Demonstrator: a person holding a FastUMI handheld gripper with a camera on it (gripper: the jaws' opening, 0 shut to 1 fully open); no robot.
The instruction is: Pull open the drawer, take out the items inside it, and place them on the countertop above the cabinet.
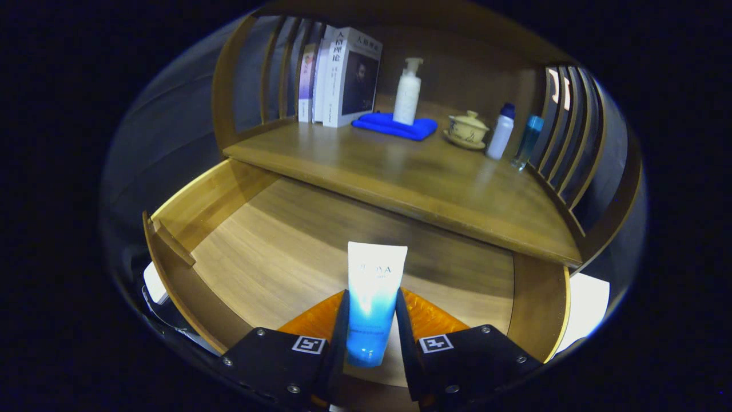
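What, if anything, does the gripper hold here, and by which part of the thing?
The gripper is shut on the blue-and-white tube, both fingers pressing its lower blue half near the cap end, above the open drawer.

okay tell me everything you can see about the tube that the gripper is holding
The tube is a soft squeeze tube, plastic by its look, white at its flat crimped end and fading to blue toward the cap end. Faint lettering sits near the white end. It points forward along the gripper, crimped end away, with both fingers pressed against its sides. It is held above the open wooden drawer, in front of the countertop.
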